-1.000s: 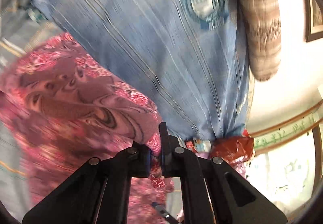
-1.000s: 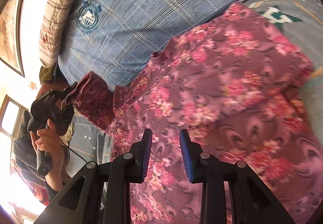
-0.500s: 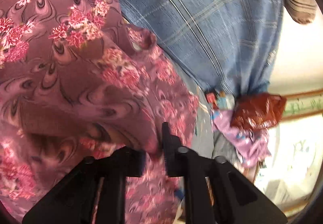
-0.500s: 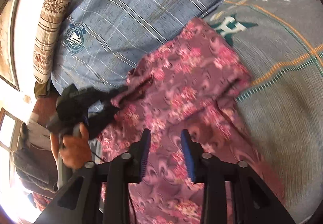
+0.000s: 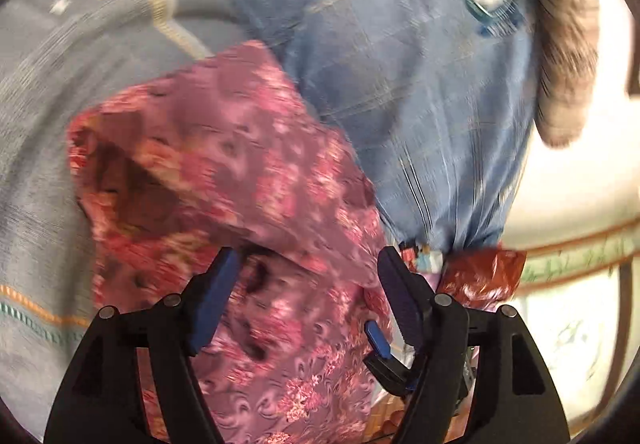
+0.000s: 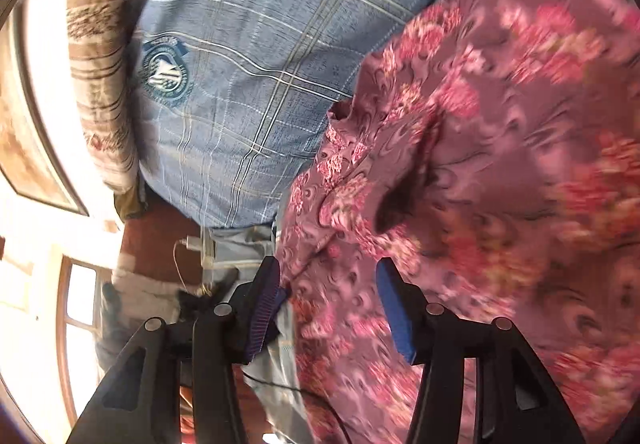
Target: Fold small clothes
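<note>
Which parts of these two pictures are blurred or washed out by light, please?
Left wrist view: the floral garment and blue checked pillow are smeared by motion, the window washed out; the left gripper stays sharp. Right wrist view: the garment blurs toward the right edge, and the window glares white.

Left claw jaws just opened, releasing floral garment, right claw widened too

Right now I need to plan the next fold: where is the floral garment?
The floral garment lies on the grey bedspread beside the blue checked pillow, filling the middle of the left wrist view and the right half of the right wrist view.
</note>
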`<move>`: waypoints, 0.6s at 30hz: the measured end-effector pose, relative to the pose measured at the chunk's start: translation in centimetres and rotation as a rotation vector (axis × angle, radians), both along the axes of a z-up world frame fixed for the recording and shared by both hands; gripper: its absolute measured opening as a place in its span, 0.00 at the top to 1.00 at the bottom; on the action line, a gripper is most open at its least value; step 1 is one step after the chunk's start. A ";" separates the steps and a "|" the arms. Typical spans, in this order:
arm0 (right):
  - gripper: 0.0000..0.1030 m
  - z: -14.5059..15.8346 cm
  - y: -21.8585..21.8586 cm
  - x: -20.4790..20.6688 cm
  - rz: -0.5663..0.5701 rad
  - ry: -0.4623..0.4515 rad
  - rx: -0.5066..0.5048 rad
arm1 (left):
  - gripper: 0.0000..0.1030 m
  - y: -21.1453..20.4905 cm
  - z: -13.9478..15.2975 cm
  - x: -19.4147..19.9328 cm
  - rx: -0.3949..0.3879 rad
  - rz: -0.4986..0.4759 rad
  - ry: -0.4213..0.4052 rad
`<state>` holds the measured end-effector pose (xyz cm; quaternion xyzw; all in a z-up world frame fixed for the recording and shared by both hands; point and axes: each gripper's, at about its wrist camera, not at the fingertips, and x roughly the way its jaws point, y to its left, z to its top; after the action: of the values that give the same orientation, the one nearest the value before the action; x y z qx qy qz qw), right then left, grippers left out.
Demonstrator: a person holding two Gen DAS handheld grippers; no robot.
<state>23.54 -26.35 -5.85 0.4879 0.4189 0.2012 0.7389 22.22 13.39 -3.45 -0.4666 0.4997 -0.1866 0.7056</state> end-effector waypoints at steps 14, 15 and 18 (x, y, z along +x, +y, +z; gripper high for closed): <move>0.95 -2.2 -0.3 4.7 -0.153 0.033 0.018 | 0.98 0.2 -1.0 2.3 0.105 0.086 0.058; 0.95 -1.7 -0.6 4.6 -0.152 0.013 0.019 | 0.98 0.1 -0.3 2.0 0.115 0.087 0.040; 0.95 2.1 -1.5 4.0 -0.115 -0.125 0.036 | 0.98 -0.7 3.1 0.8 0.132 0.093 -0.039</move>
<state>27.54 -27.87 -3.74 0.5109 0.3395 0.1958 0.7651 23.03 12.66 -0.36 -0.4380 0.4748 -0.1291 0.7524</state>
